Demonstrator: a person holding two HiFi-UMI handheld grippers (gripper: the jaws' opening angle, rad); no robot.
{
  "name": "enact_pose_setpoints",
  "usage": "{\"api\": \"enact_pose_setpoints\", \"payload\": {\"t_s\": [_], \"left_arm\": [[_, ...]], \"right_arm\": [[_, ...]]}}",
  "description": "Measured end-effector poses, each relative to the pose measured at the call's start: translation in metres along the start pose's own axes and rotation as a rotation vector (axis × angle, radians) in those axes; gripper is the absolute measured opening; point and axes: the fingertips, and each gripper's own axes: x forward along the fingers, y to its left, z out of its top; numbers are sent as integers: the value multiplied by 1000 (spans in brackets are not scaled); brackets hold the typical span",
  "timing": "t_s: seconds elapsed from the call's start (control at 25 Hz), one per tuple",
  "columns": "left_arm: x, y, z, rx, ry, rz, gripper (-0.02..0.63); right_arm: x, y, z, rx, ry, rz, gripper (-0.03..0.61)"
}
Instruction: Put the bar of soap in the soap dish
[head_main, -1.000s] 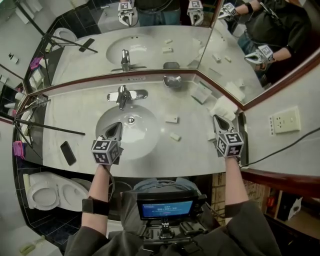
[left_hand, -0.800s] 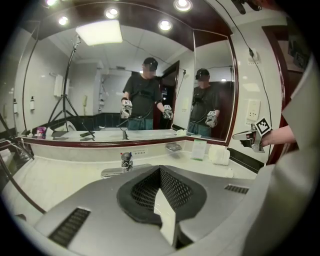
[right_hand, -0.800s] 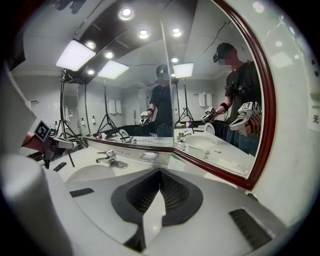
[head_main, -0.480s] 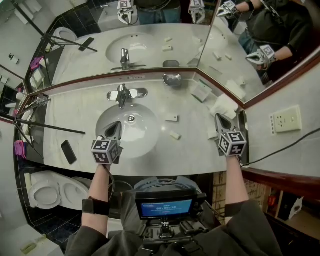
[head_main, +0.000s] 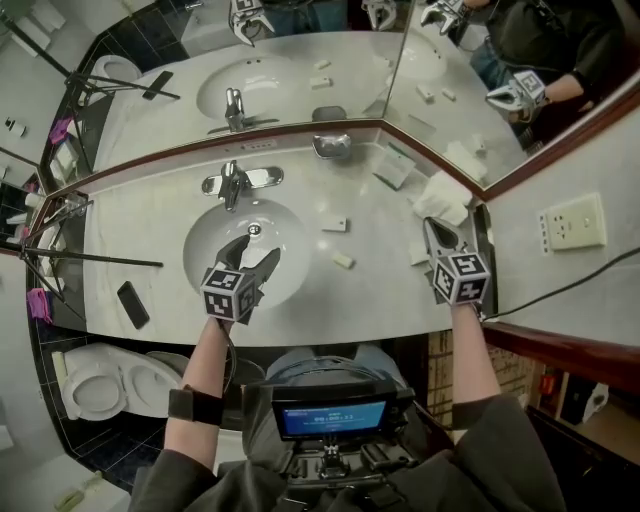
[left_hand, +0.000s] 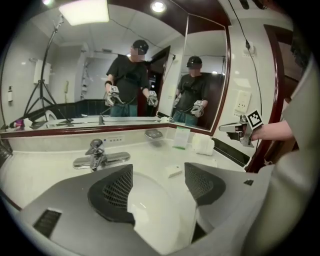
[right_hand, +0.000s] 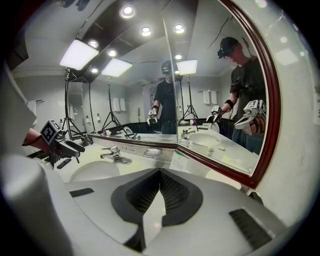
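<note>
Two small white bars of soap lie on the counter right of the basin, one (head_main: 334, 225) farther back and one (head_main: 343, 261) nearer the front. The farther bar (left_hand: 174, 171) shows just beyond my left jaws. The metal soap dish (head_main: 331, 146) (left_hand: 153, 134) (right_hand: 151, 152) sits empty at the back by the mirror. My left gripper (head_main: 258, 250) (left_hand: 158, 175) hangs over the sink basin (head_main: 205, 225); its jaws have just been opening and nothing is between them. My right gripper (head_main: 430, 228) (right_hand: 160, 172) is shut and empty over the counter's right end.
A chrome faucet (head_main: 235, 182) stands behind the basin. A folded white towel (head_main: 443, 197) and a green-edged card (head_main: 392, 165) lie at the back right. A black phone (head_main: 131, 304) rests at the counter's left front. Mirrors run along the back and right.
My left gripper has moved right and forward over the basin, and its jaws have gone from shut to open. The right gripper has stayed where it was, shut.
</note>
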Motion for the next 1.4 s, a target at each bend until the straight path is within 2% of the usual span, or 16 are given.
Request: {"api": "enact_pose_setpoints", "payload": {"t_s": [0.16, 0.28, 0.4, 0.48, 0.6, 0.76, 0.96, 1.12, 1.4], "left_arm": [[33, -43, -11, 32, 83, -86, 392], [56, -74, -22, 43, 136, -147, 394], [80, -101, -35, 67, 180, -202, 444], [95, -117, -45, 84, 203, -225, 468], [114, -136, -67, 99, 253, -239, 468], [140, -153, -91, 108, 302, -229, 465], [163, -151, -113, 105, 356, -158, 463], [180, -160, -127, 111, 369, -165, 460], [193, -150, -144, 98, 403, -106, 378]], "right_arm": [[3, -2, -2, 1, 5, 4, 18], [6, -1, -4, -1, 10, 12, 18], [11, 1, -7, -7, 13, 24, 18], [14, 1, -10, -12, 18, 32, 18], [15, 2, -19, -9, 32, 38, 18], [14, 2, -30, -3, 44, 37, 18], [8, -2, -40, -1, 54, 34, 18], [-3, -12, -46, 5, 58, 11, 18], [-16, -25, -51, 9, 63, -17, 18]]}}
